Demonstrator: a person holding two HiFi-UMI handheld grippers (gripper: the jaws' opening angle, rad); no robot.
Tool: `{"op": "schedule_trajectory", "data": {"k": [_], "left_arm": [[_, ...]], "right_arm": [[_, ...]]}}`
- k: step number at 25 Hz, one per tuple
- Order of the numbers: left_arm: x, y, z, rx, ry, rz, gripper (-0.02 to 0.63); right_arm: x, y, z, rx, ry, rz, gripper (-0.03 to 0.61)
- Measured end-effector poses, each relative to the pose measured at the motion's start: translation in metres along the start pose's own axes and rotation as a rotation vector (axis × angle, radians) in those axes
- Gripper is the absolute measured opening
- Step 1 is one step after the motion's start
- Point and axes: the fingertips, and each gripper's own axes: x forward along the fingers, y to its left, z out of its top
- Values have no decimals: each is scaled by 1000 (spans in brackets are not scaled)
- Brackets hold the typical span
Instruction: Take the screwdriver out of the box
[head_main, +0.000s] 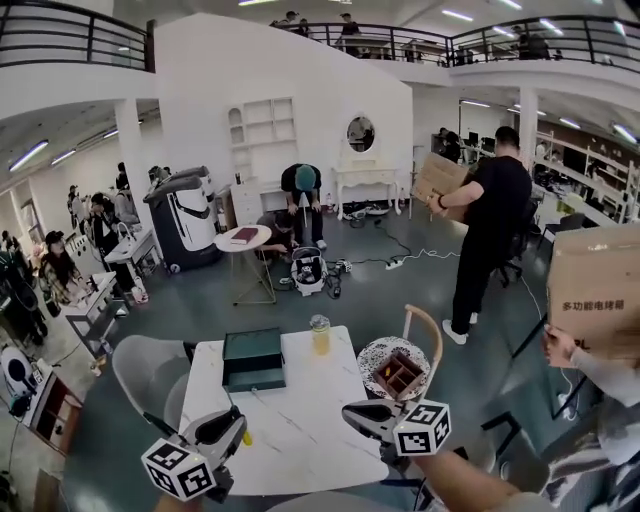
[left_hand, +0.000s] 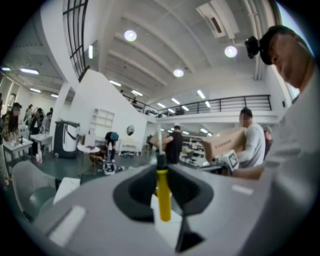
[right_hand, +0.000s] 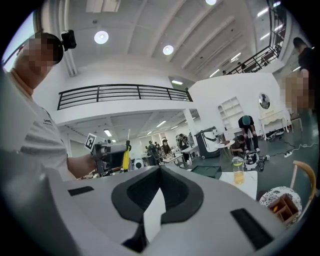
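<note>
The left gripper (left_hand: 162, 167) has the screwdriver (left_hand: 163, 195) pinched between its fingers. The yellow handle stands upright with a black collar above it and the thin metal shaft pointing up. The fingers are only part closed, stopped by the handle. From the head view you would hardly know this. There the tool is just a speck of yellow beside the gripper, over the near left corner of the surface (head_main: 300, 430).

The dark green box (head_main: 252, 358) sits toward the far left corner of the surface, and the screwdriver is out of it and apart from it. A bottle (head_main: 320, 335) of yellowish liquid stands at the far edge, just right of the box.

The right gripper (right_hand: 160, 170) hangs off the near right corner. Its own view shows the fingers brought together with nothing between them. That view also looks across at the other gripper holding the yellow handle up, an angle the head view does not give.

Beyond the right edge, a wooden tray with compartments (head_main: 398, 374) rests on a round patterned stool (head_main: 372, 352).
</note>
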Motion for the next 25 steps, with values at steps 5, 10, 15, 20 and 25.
{"op": "schedule_trajectory", "data": {"k": [5, 10, 15, 20, 25], "left_arm": [[-12, 6, -3, 2, -3, -20, 74], [-37, 29, -1, 2, -25, -44, 74], [-75, 63, 7, 1, -42, -60, 74], [-116, 105, 10, -2, -63, -61, 74], [-142, 132, 10, -25, -89, -69, 74]], "right_arm": [[14, 11, -7, 8, 5, -7, 8], [40, 29, -10, 5, 9, -29, 8], [73, 53, -9, 18, -2, -58, 8], [110, 74, -8, 31, -20, -82, 8], [135, 92, -8, 30, -17, -93, 8]]}}
